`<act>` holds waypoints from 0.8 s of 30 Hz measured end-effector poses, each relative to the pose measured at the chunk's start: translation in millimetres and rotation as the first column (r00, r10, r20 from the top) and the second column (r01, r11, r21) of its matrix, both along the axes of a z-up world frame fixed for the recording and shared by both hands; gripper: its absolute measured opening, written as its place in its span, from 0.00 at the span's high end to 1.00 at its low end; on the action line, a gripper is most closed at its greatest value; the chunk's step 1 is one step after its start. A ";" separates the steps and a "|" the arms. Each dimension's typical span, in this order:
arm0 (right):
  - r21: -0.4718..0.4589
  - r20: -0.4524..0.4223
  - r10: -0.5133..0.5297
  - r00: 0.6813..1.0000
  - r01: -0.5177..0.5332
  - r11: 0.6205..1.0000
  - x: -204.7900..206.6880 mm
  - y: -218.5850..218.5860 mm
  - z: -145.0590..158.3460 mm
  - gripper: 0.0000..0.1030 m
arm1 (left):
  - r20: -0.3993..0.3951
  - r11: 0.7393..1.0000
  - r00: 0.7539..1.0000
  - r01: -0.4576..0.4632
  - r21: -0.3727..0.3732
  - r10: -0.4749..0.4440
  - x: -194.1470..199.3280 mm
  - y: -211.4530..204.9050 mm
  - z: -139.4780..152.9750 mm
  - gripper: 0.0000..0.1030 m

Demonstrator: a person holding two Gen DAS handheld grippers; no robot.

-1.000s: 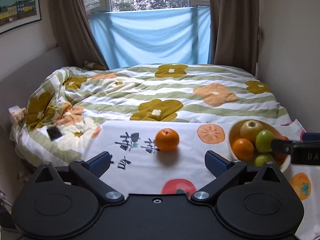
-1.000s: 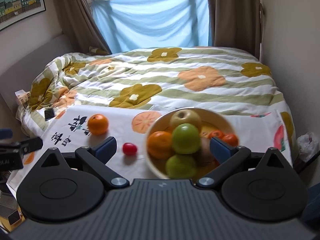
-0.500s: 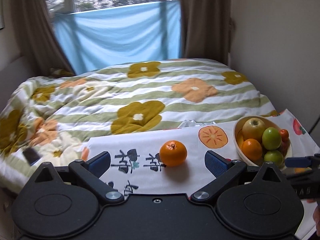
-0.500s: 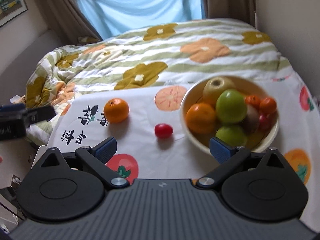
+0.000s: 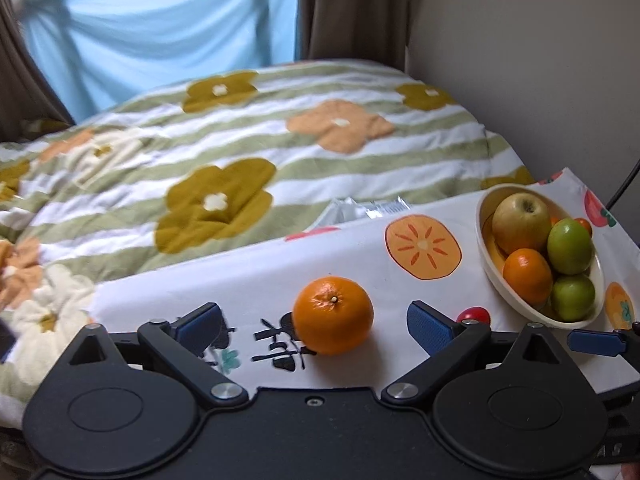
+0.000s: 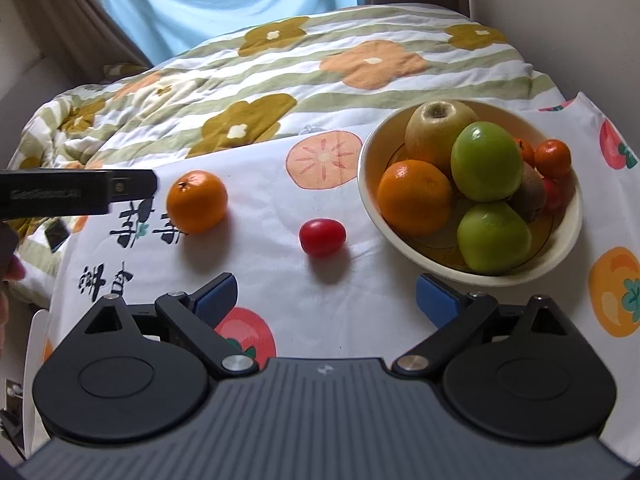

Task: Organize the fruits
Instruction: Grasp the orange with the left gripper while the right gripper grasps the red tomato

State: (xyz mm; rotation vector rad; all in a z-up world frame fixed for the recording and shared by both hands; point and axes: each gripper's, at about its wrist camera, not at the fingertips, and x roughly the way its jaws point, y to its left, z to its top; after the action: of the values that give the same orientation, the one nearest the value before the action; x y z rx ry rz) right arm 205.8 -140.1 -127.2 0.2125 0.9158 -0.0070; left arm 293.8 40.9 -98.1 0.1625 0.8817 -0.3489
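A loose orange (image 5: 332, 314) (image 6: 197, 202) lies on the fruit-print tablecloth (image 5: 248, 280). My left gripper (image 5: 314, 322) straddles it, its jaws closing, with both pads still clear of the peel. A red cherry tomato (image 6: 322, 237) lies just ahead of my right gripper (image 6: 326, 298), which stands open with nothing between its fingers. In the left wrist view the tomato (image 5: 474, 314) peeks out behind the right-hand finger. The cream bowl (image 6: 368, 184) (image 5: 486, 248) on the right holds a yellowish apple, two green apples, an orange, a kiwi and small red fruits.
A bed with a floral striped quilt (image 5: 240, 152) runs behind the table. A foil packet (image 5: 360, 210) lies at the cloth's far edge and a phone (image 6: 56, 232) on the quilt at left. A wall (image 5: 520, 60) stands close on the right. A hand (image 6: 6, 272) shows at the left edge.
Both grippers have come down and closer to the table. The orange now sits between the left fingers. The right gripper has shifted left from the bowl so that the tomato is ahead of it.
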 end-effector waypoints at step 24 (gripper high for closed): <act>-0.047 -0.052 0.030 0.998 -0.033 0.998 49.4 23.4 -36.6 0.23 | -0.113 0.997 0.991 0.073 -0.035 -0.077 34.1 -11.0 -49.8 0.36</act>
State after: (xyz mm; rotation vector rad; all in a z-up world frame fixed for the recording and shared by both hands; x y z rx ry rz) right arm 255.3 -116.7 -163.8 0.1543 0.9689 -0.0050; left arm 327.9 29.9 -147.9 0.1489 0.9849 -0.4453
